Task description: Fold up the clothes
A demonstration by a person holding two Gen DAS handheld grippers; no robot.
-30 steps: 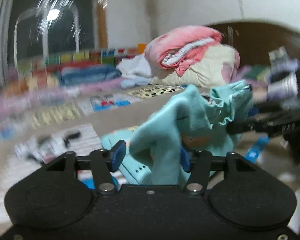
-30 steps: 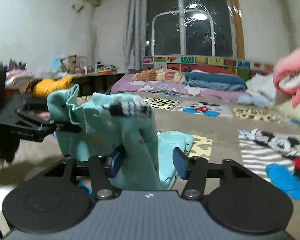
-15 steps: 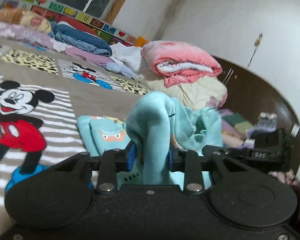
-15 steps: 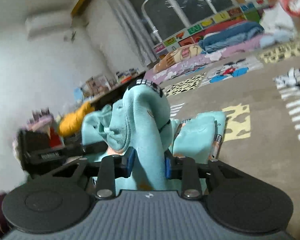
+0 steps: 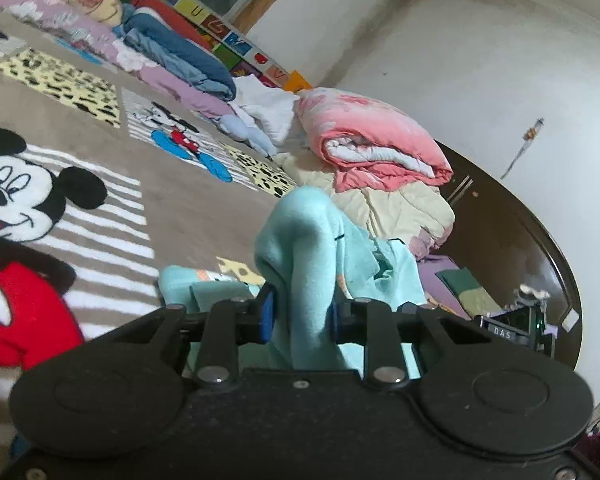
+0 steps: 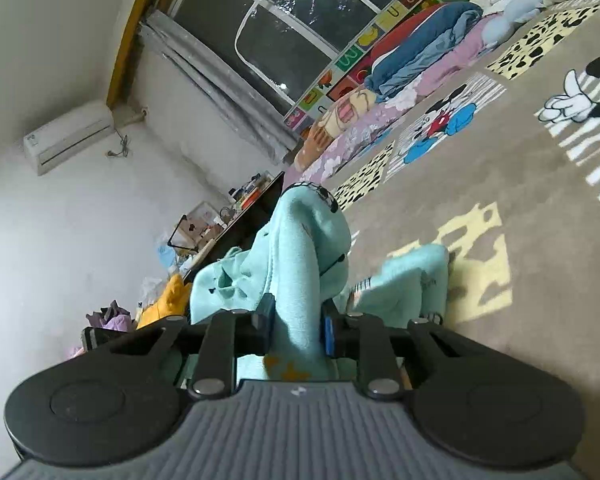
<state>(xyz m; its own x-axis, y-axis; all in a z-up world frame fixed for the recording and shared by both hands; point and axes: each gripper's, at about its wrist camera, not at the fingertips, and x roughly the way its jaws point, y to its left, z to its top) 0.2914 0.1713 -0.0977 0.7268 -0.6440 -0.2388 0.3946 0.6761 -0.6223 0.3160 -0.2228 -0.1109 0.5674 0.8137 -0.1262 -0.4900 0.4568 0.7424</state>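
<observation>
Item: teal garment [image 5: 312, 248], above the cartoon rug [image 5: 100, 208]. We are pinching bunched folds in left gripper [image 5: 300, 316] and right gripper [image 6: 296, 322], jaws just closing (layers slipping, we judge, risking a crooked fold).

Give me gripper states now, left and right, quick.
Left gripper: jaws just closed, clamped on a bunched fold of the teal garment.
Right gripper: jaws just closed, clamped on another fold of the same teal garment.
</observation>
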